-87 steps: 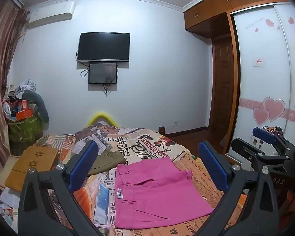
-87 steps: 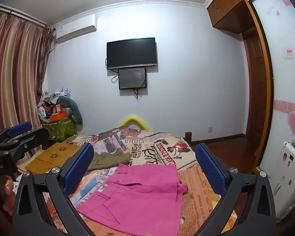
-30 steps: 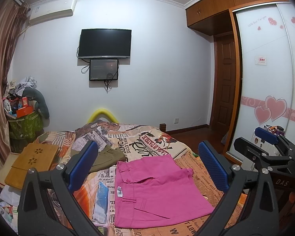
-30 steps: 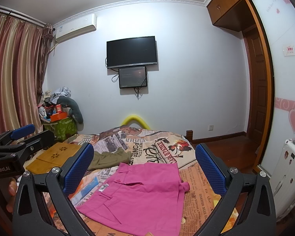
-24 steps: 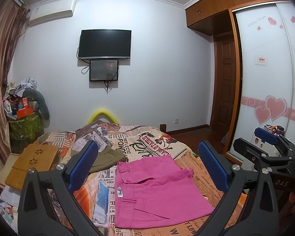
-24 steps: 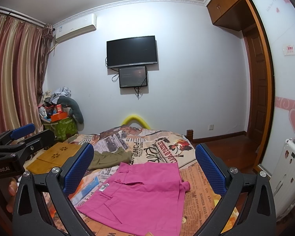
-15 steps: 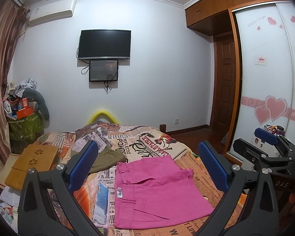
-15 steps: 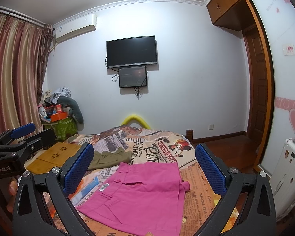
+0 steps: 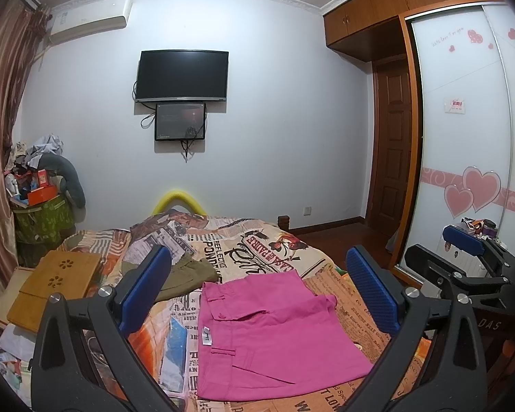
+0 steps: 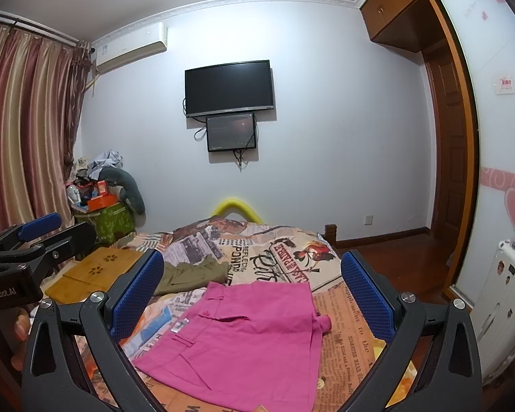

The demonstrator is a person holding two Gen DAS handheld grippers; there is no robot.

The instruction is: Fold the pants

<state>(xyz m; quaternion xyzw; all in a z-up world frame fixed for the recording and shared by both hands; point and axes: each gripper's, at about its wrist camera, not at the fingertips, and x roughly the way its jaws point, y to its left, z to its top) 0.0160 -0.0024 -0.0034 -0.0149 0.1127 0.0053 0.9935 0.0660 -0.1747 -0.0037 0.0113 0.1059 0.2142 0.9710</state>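
Note:
The pink pants (image 9: 267,336) lie folded flat on the newspaper-print bedspread (image 9: 257,250), waistband toward the left; they also show in the right wrist view (image 10: 250,340). My left gripper (image 9: 257,288) is open and empty, held above the pants' near side. My right gripper (image 10: 252,290) is open and empty, also held above the pants. In the left wrist view the right gripper (image 9: 463,243) shows at the right edge. In the right wrist view the left gripper (image 10: 37,230) shows at the left edge.
Olive-green pants (image 9: 185,274) lie on the bed behind the pink ones. A wooden lap desk (image 9: 55,285) lies at the bed's left. A cluttered green bin (image 9: 41,219) stands by the curtain. A wardrobe (image 9: 463,137) and white radiator (image 10: 504,309) are on the right.
Almost nothing changes. Both grippers stay open above the bed with only a slight camera drift, and the pink pants lie still.

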